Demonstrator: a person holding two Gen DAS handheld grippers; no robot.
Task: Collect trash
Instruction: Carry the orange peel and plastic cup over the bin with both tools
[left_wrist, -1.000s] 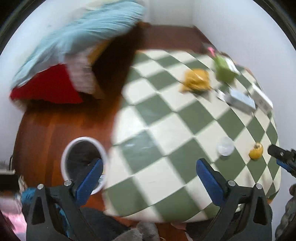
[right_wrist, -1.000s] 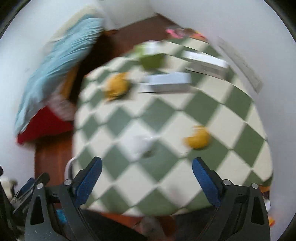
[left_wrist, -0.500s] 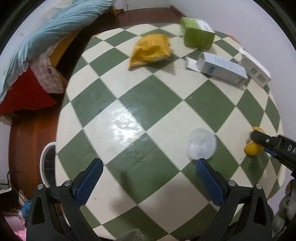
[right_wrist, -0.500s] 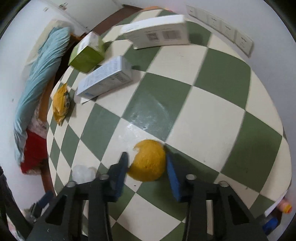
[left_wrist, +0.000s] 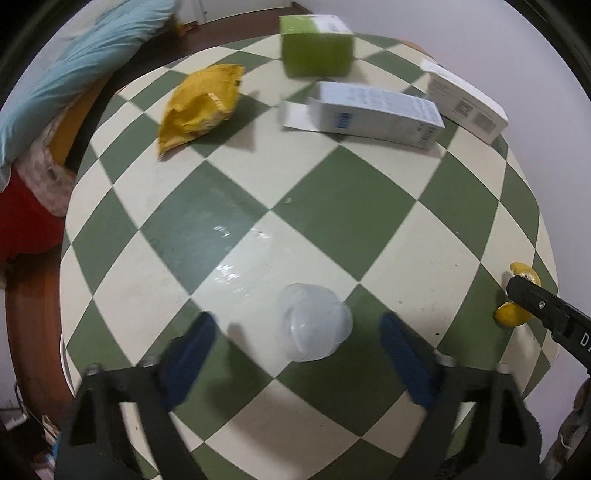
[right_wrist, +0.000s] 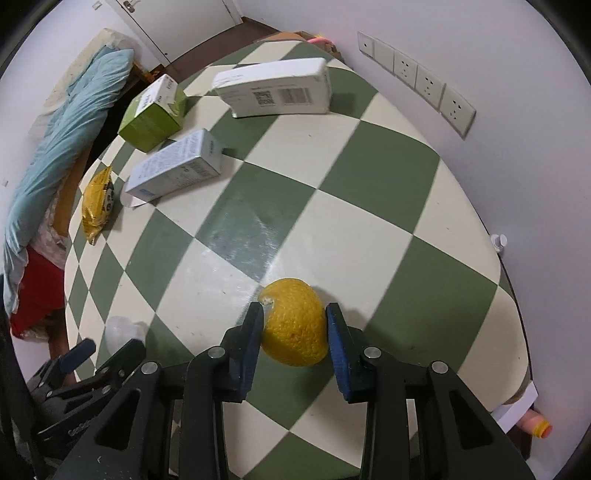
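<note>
Since the earlier frame: both grippers have dropped toward the checkered table (right_wrist: 388, 173); the right gripper (right_wrist: 295, 334) has closed its jaws around the orange peel (right_wrist: 293, 328), and the left gripper (left_wrist: 299, 339) has come down so that the clear plastic cup (left_wrist: 314, 326) now lies between its blue pads.

Right tongs: clamped on the orange peel, one pad pressed to each side, the peel resting on a green square near the table's right edge.

Left tongs: apart, jaws just been closing, the cup between them but a gap visible on both sides; no pad touches it yet.

Trash in hand's reach: the peel is a hollow, domed half-shell, pitted bright yellow-orange with a ragged torn lip facing away from the gripper. The cup is small, translucent and milky, lying tipped on its side across a cream and a green square.

Trash waiting: a crumpled yellow snack bag (left_wrist: 201, 107), a green box (left_wrist: 316, 46), a pale blue carton (left_wrist: 369, 110) with its end flap open, and a white box (right_wrist: 275, 88) at the far side of the table, well apart from both grippers.

Risk, right: the peel looks thin and springy; a hard squeeze could fold it, and the curved skin could squirt out of the pads on the lift.

Risk, left: the cup looks light and slick; if one pad meets it first, it could roll or skid away, or crumple under too firm a pinch.

Risk, shared: the two grippers work close together near the table's front edge and could knock each other when lifting.
</note>
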